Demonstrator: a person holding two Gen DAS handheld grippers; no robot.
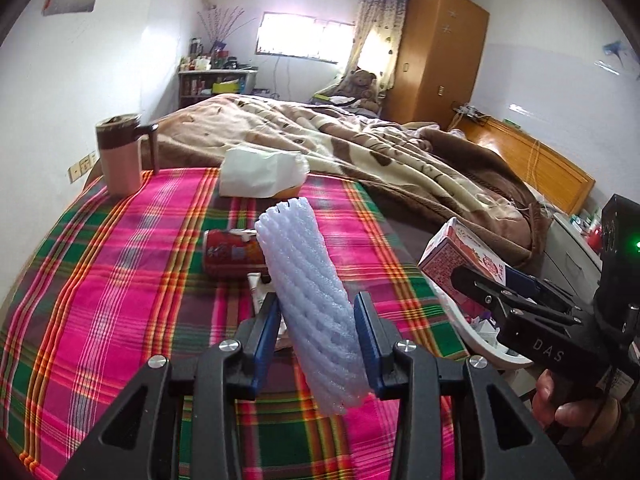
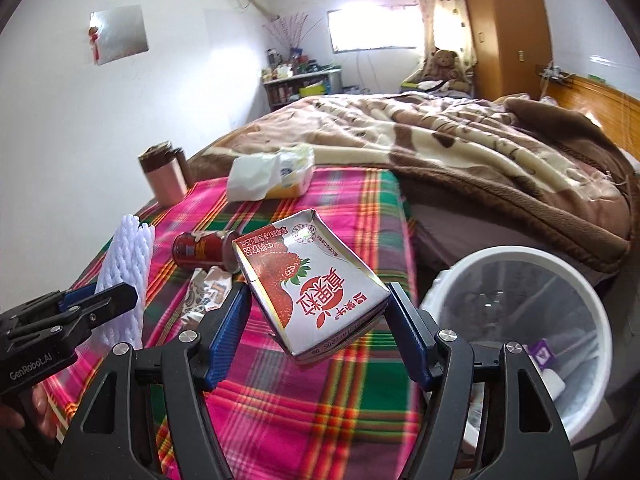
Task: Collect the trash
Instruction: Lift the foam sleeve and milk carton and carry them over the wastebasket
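Right in front of you, your left gripper (image 1: pixel 318 334) is clamped on a white foam net sleeve (image 1: pixel 310 296). The blue pads press on both sides of it, and it sticks up and leans a little, lifted off the cloth. Your right gripper (image 2: pixel 318 332) is clamped on a strawberry milk carton (image 2: pixel 312 284). The carton sits tilted between the blue pads, up in the air above the table edge.

Below both grippers is a table with a bright pink and green checked cloth (image 1: pixel 120 280). A red can (image 1: pixel 230 254) lies on its side on the cloth, just behind the foam sleeve. A crumpled wrapper (image 2: pixel 206 294) lies next to the can, toward you. Farther back there is a pack of tissues (image 1: pixel 262 174), and a pink mug with a brown lid (image 1: pixel 120 154) stands at the far left corner.

The white trash bin (image 2: pixel 516 256) stands on the floor just beside the right edge of the table, close to your right gripper. It has a clear bag in it and some scraps at the bottom. A bed with a brown blanket (image 2: pixel 460 148) is behind the table.
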